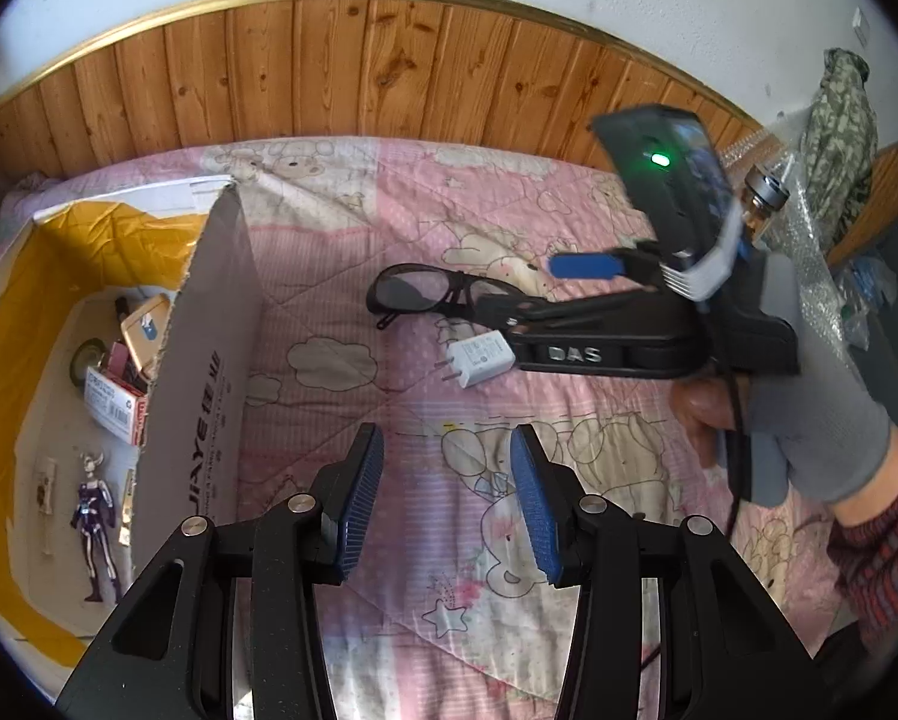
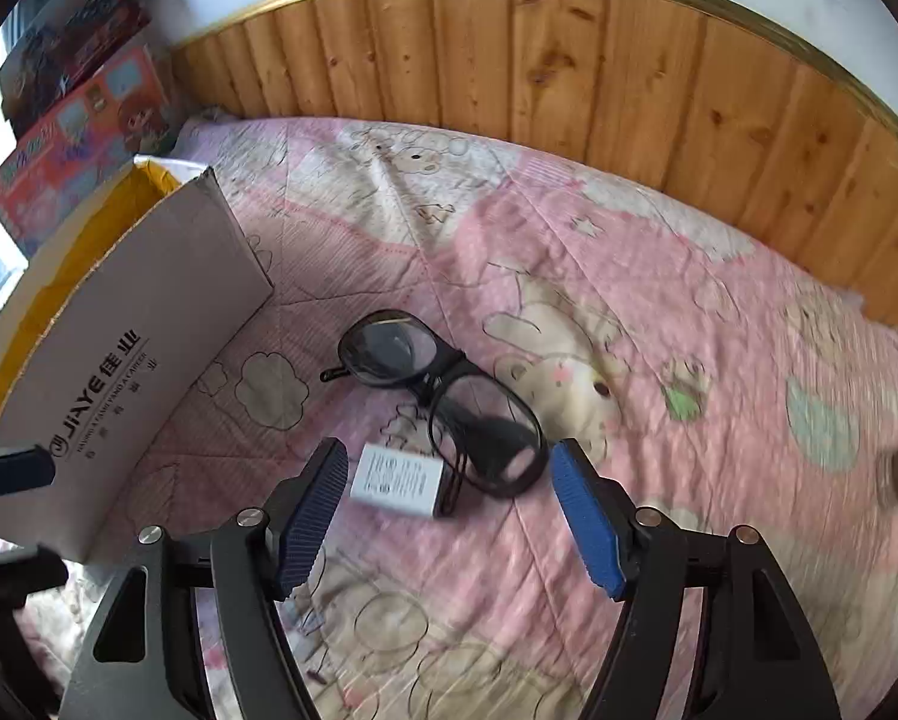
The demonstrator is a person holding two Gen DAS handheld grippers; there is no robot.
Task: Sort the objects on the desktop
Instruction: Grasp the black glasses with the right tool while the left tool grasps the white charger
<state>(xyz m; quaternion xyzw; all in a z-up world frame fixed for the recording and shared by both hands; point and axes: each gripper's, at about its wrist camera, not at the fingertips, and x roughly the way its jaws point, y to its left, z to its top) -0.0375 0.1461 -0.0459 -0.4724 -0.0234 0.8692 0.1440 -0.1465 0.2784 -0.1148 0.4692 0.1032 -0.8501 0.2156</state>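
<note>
Your right tool [image 1: 511,294] is covering part of the glasses [image 1: 416,294]; the charger's [image 2: 398,480] print is blurring.

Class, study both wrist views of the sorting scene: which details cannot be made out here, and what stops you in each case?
- Cardboard box contents: right wrist view, hidden by its near wall.
- Charger label print: right wrist view, blurred and too small.
- Glasses, one lens: left wrist view, covered by the right claw.
- Small items beside the figurine: left wrist view, too small to name.
</note>
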